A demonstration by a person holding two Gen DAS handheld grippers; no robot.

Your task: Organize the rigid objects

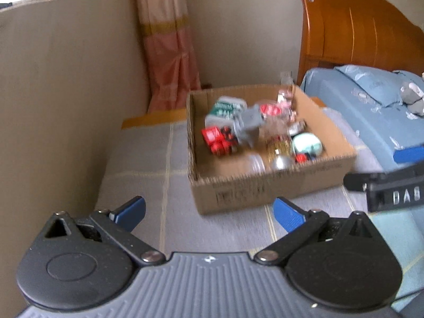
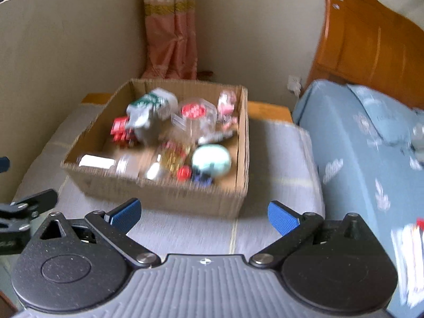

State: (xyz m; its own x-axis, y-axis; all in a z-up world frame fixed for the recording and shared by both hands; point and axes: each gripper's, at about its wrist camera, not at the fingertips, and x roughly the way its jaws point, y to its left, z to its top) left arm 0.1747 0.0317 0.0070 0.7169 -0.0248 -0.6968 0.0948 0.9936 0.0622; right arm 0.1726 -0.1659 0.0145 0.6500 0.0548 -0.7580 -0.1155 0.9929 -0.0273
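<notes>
An open cardboard box [image 1: 265,188] [image 2: 169,193] sits on a grey checked cloth surface. It holds several small rigid items: a green-and-white carton [image 1: 225,108] [image 2: 153,100], a red toy truck [image 1: 220,137] [image 2: 122,129], a grey block [image 1: 250,124], a red-lidded clear jar [image 1: 270,110] [image 2: 193,111], a mint round tin [image 1: 307,144] [image 2: 210,159] and a clear bottle [image 2: 106,163]. My left gripper [image 1: 209,213] is open and empty, short of the box's near wall. My right gripper [image 2: 204,216] is open and empty, also in front of the box. Both views are blurred.
A beige wall [image 1: 66,92] runs along the left. A pink curtain [image 1: 169,53] hangs in the corner. A bed with a blue cover [image 2: 371,159] and wooden headboard [image 2: 371,47] stands on the right. The other gripper shows at the right edge of the left wrist view [image 1: 389,188].
</notes>
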